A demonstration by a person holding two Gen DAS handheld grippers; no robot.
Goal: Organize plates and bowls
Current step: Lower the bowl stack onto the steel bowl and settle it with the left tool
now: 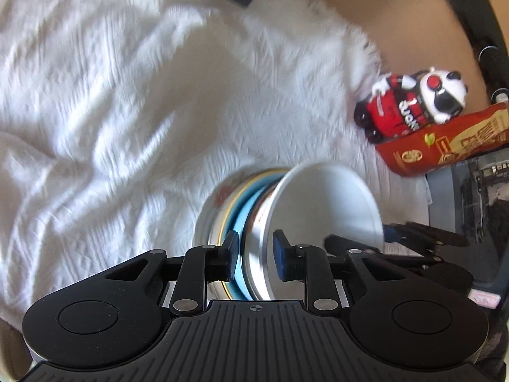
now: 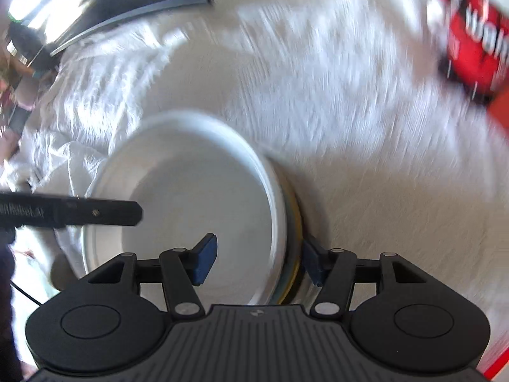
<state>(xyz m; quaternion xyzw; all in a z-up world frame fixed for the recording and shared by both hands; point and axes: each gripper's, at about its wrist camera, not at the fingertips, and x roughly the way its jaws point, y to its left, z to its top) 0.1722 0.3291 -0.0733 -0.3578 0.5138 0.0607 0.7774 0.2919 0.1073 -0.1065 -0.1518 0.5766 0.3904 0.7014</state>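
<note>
A stack of dishes (image 1: 254,210) is held on edge above the white furry cover: a flowered plate with a gold rim, a blue plate (image 1: 245,210), a metal bowl (image 1: 257,254) and a white bowl (image 1: 327,203) facing right. My left gripper (image 1: 257,254) is shut across the blue plate and the metal bowl's rim. In the right wrist view the white bowl (image 2: 191,191) faces left, with the yellow-rimmed plates (image 2: 294,222) behind it. My right gripper (image 2: 259,261) is shut on the stack, one pad inside the white bowl and one behind the plates. The left gripper's finger (image 2: 95,213) reaches in from the left.
The white furry cover (image 1: 127,111) fills most of both views. A red, black and white panda toy (image 1: 410,105) sits at its right edge beside a red box (image 1: 445,140). Dark items (image 1: 477,197) lie at the far right. A dark shiny object (image 2: 95,6) lies at the far left.
</note>
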